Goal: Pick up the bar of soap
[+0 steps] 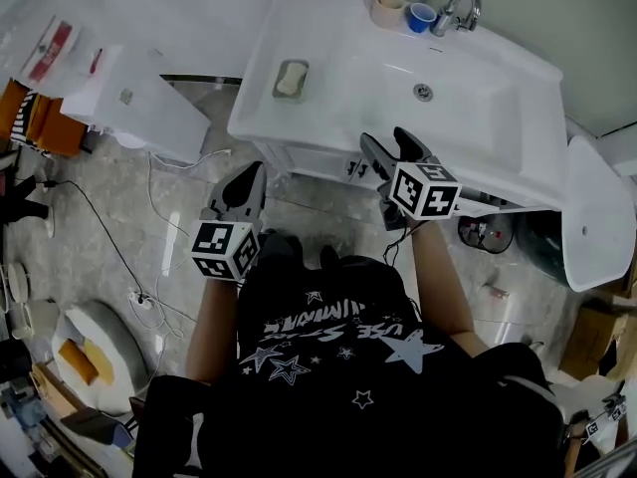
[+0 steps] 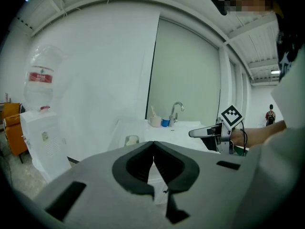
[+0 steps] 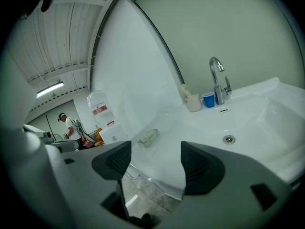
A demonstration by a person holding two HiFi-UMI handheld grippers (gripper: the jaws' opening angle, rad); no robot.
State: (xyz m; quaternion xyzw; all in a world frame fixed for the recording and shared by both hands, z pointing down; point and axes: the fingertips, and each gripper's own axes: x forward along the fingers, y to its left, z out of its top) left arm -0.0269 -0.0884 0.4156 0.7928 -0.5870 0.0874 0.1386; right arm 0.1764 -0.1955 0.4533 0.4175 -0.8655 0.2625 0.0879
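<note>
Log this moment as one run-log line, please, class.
phase: pre-grasp | left gripper: shut, empty | right gripper: open, empty | bar of soap: untouched on sink counter

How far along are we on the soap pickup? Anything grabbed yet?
Done: nothing yet. The bar of soap lies untouched on the sink ledge, left of the basin. In hand: nothing. The right tongs are open and empty, near the sink's front, and the left tongs are shut and empty. Left to do: reach, close on the soap, lift.

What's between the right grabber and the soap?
Only bare white sink top lies between the right gripper and the bar of soap. The head view shows this.
</note>
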